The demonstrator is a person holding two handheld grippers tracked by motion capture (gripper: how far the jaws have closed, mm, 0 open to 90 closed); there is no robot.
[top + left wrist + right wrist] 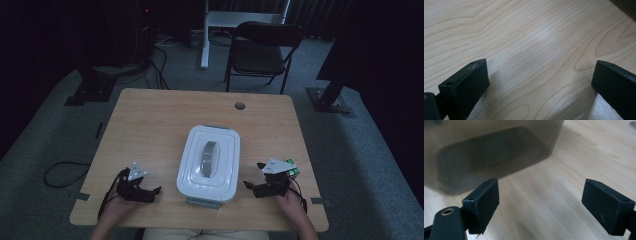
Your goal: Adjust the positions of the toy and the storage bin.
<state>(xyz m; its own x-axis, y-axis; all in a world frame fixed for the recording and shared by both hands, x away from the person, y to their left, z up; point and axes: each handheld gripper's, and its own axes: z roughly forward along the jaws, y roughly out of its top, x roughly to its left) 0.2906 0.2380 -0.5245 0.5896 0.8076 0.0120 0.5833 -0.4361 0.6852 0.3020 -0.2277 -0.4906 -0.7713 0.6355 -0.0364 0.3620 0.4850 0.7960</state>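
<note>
A white lidded box (209, 162) with a grey handle on top sits in the middle of the wooden table (150, 120). My left gripper (152, 194) rests near the front edge, left of the box. Its jaws stand wide apart over bare wood in the left gripper view (540, 72). My right gripper (251, 174) is just right of the box, pointing at its side. In the right gripper view (541, 192) its jaws are open with nothing between them, and the box's wall (491, 152) rises close ahead. A multicoloured cube (292, 168) lies by the right hand.
A round cable hole (240, 106) is in the table near its far edge. A dark folding chair (260, 50) stands behind the table. Cables (62, 172) and stand bases (330, 100) lie on the grey carpet around it.
</note>
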